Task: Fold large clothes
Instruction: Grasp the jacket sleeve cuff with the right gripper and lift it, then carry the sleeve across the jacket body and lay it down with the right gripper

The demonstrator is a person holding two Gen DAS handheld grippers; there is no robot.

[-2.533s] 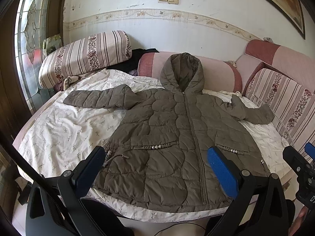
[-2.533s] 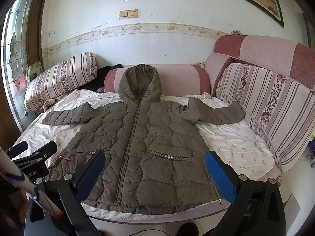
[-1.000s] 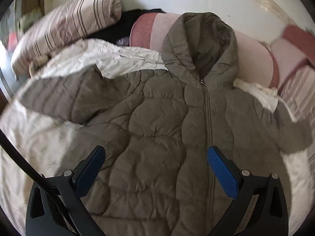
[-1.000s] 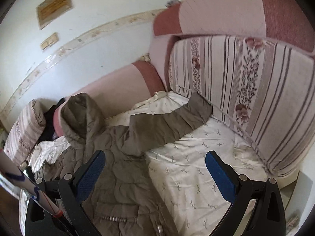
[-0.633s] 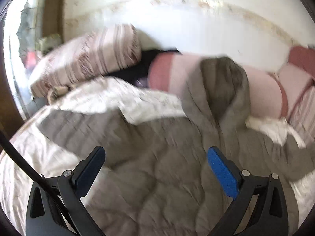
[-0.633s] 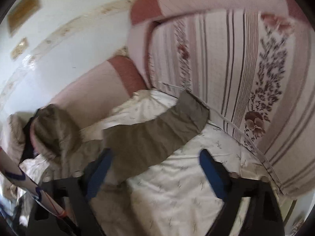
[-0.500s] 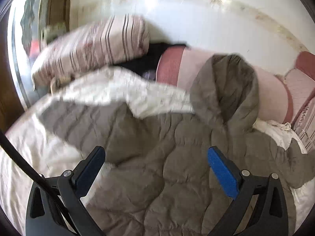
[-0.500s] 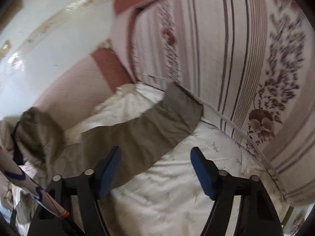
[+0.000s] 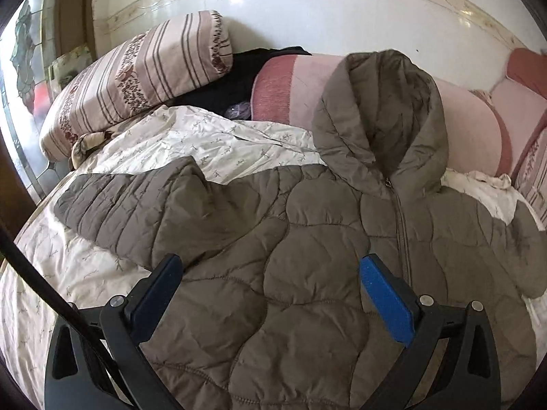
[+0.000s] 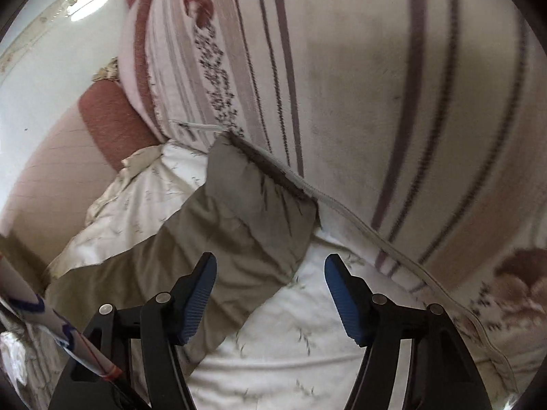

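Observation:
An olive quilted hooded jacket point(image 9: 307, 239) lies zipped, front up, on the bed, its hood point(image 9: 383, 112) resting against a pink cushion. Its left sleeve point(image 9: 130, 212) stretches out to the left. My left gripper point(image 9: 270, 263) hovers open above the chest, with nothing between its blue pads. In the right wrist view the other sleeve point(image 10: 246, 212) ends with its cuff against the striped sofa back. My right gripper point(image 10: 270, 261) stands just short of that cuff, its jaws partly narrowed. The sleeve's edge lies under the left finger, and the pads press on nothing.
A white flowered sheet point(image 9: 212, 136) covers the bed. A striped bolster point(image 9: 136, 78), a dark garment point(image 9: 239, 78) and the pink cushion point(image 9: 301, 85) line the back. The striped sofa back point(image 10: 376, 85) rises close on the right. A white pole point(image 10: 51, 321) crosses the lower left.
My right gripper has swung right and down, close to the right sleeve's cuff, and its jaws have narrowed. The left gripper has shifted slightly over the jacket's upper chest and stays open.

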